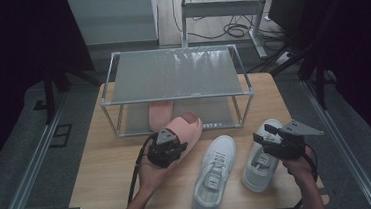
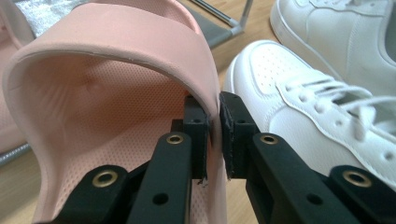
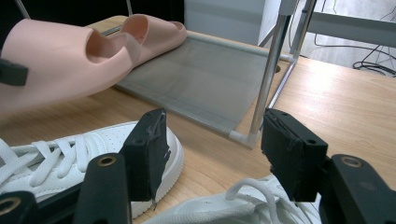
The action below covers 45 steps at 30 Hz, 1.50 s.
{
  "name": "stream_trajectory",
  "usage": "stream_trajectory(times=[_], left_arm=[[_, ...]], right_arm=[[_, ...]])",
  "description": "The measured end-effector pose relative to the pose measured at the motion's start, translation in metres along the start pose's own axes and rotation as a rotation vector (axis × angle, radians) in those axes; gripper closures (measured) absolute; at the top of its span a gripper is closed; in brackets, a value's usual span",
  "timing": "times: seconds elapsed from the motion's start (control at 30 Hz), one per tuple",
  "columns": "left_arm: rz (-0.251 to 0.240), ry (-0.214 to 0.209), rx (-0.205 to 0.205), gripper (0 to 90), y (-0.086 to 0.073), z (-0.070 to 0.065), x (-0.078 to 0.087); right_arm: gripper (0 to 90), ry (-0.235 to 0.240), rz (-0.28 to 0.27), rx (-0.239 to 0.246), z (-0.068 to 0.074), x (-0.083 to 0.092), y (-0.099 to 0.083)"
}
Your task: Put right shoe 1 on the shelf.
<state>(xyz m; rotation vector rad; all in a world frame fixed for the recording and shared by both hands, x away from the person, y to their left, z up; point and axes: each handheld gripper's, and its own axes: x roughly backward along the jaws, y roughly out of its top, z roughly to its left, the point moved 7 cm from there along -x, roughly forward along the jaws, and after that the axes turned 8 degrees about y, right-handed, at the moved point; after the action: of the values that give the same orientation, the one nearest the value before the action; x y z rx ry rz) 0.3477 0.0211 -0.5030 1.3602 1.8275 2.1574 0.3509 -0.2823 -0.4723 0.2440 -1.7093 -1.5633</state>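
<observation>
The left gripper (image 2: 212,135) is pinched on the strap edge of a pink slide (image 2: 107,93), one jaw inside the strap and one outside, pads pressed against the thin wall. Seen from above, that gripper (image 1: 169,145) carries the slide (image 1: 185,127) tilted, toe away from the hand and pointed toward the shoe rack (image 1: 176,75) just ahead of it. The left forearm comes up from the near edge of the surface (image 1: 104,176), wrist bent so the gripper points forward and a little upward.

Beyond the held slide, its partner (image 1: 160,114) already lies on the rack's lower shelf. So one of the pink pair looks put away and the second appears to be on its way there; it is not yet on the shelf.

Just to the right of the left gripper lies a white sneaker (image 1: 214,175), and beyond that a second white sneaker (image 1: 260,161), both on the surface and, by the look of it, waiting their turn.

The right gripper (image 3: 212,149) has its jaws spread wide with nothing between them, poised over the second sneaker's laces (image 3: 247,196). In the high view it (image 1: 271,140) hangs above that shoe, the hand gripping it from below and behind.
</observation>
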Motion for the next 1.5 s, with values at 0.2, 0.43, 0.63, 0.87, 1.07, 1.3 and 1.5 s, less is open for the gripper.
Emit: stream_trajectory(times=[0.2, 0.43, 0.63, 0.87, 1.07, 1.3, 1.5], left_arm=[[0.008, 0.004, -0.001, 82.4, 0.004, -0.001, -0.007], [0.008, 0.017, 0.001, 82.4, 0.01, 0.002, -0.011], [0.009, 0.032, 0.009, 82.4, 0.012, 0.006, -0.015], [0.015, 0.039, 0.031, 82.3, 0.014, 0.012, -0.022], [0.015, 0.045, 0.035, 82.4, 0.02, 0.013, -0.028], [0.021, 0.06, 0.045, 82.4, 0.028, 0.012, -0.04], [0.016, 0.078, 0.043, 82.3, 0.038, 0.009, -0.052]], right_arm=[[41.0, -0.002, -0.004, -0.005, -0.002, 0.002, 0.0], [41.0, -0.001, -0.001, -0.003, -0.001, 0.001, 0.0], [41.0, 0.001, 0.0, -0.002, -0.001, 0.0, 0.0], [41.0, 0.001, 0.003, -0.003, 0.0, -0.001, -0.001], [41.0, 0.002, 0.006, -0.002, 0.0, -0.001, -0.001], [41.0, 0.002, 0.003, -0.004, -0.001, -0.001, -0.001], [41.0, 0.002, 0.006, -0.002, -0.001, -0.002, -0.001]])
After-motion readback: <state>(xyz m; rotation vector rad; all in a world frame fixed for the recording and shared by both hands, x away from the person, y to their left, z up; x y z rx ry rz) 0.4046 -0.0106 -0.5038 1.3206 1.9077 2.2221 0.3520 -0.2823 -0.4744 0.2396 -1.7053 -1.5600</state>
